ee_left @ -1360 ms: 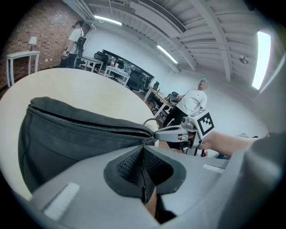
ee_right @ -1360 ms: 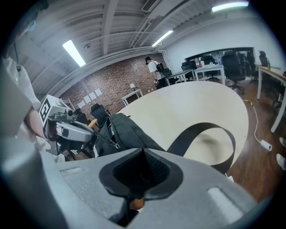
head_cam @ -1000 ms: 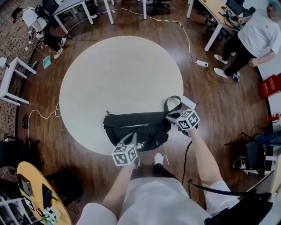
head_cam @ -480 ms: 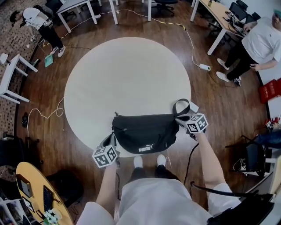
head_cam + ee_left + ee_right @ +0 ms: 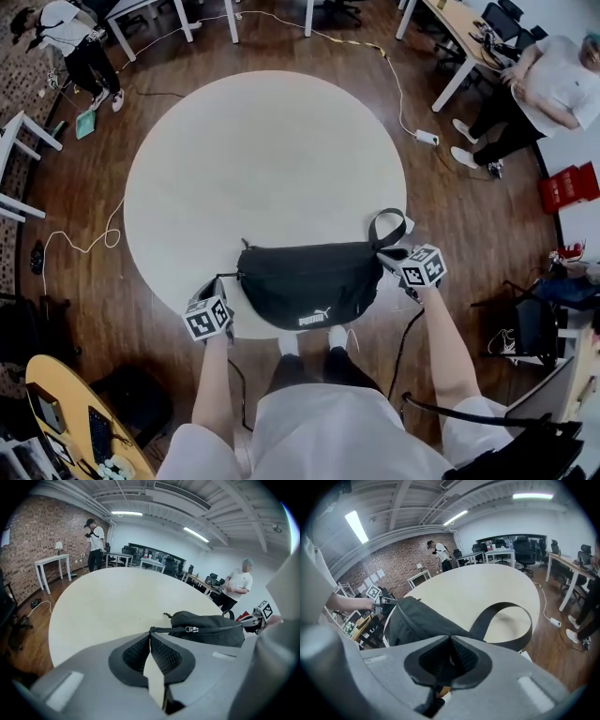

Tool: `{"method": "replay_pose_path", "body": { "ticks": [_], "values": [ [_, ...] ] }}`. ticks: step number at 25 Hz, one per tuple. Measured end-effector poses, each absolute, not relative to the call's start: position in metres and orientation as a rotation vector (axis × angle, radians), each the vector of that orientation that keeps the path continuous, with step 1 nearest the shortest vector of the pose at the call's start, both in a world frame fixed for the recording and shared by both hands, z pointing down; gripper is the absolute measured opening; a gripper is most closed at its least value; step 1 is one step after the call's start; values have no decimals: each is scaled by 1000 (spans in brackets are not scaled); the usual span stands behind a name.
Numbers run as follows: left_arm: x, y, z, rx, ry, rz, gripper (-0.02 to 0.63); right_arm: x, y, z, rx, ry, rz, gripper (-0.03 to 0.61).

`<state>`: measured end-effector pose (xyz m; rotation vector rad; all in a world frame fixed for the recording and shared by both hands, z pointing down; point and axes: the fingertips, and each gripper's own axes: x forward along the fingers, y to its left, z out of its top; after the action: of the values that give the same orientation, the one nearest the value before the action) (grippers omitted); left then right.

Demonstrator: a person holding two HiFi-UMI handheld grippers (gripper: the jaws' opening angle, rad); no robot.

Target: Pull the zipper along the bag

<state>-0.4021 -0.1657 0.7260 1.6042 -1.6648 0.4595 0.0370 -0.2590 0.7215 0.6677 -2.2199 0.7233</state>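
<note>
A black bag [image 5: 309, 281] lies across the near edge of the round cream table [image 5: 262, 159]. My left gripper [image 5: 211, 305] hangs just past the bag's left end. It is shut on the thin black zipper pull [image 5: 166, 630], which runs taut to the metal slider [image 5: 191, 629] on the bag's ridge [image 5: 211, 629]. My right gripper [image 5: 405, 262] is shut on the bag's right end [image 5: 422, 620], where the strap loop [image 5: 386, 225] joins. In the right gripper view the strap [image 5: 506, 620] curls over the table, and the left gripper [image 5: 377, 597] shows beyond the bag.
The bag sits at the table's front rim, above the person's shoes [image 5: 337, 337]. Desks and chairs ring the room. A person [image 5: 70, 37] stands at the far left and another [image 5: 553, 89] at the right. A cable [image 5: 398, 94] crosses the floor, and a small wooden table [image 5: 66, 412] stands near left.
My left gripper has travelled left from the bag's middle to beyond its left end, drawing the zipper pull along. The bag has been drawn out straight. The right gripper has kept its hold.
</note>
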Motion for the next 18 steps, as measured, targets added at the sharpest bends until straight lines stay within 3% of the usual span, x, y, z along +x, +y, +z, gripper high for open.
{"method": "replay_pose_path", "body": {
  "ticks": [7, 10, 13, 15, 18],
  "values": [
    [-420, -195, 750, 1669, -1615, 664, 20, 43, -257, 726, 756, -2162, 730, -2],
    [-434, -198, 761, 1614, -1648, 692, 18, 94, -263, 740, 972, -1954, 670, -11],
    [-440, -201, 757, 1637, -1647, 638, 26, 125, -275, 725, 1309, -2011, 862, -11],
    [-429, -206, 744, 1707, -1615, 643, 66, 117, -281, 704, 1384, -2125, 892, -11],
    [-420, -202, 731, 1758, -1597, 582, 186, 87, -273, 684, 1320, -2221, 749, -9]
  ]
}}
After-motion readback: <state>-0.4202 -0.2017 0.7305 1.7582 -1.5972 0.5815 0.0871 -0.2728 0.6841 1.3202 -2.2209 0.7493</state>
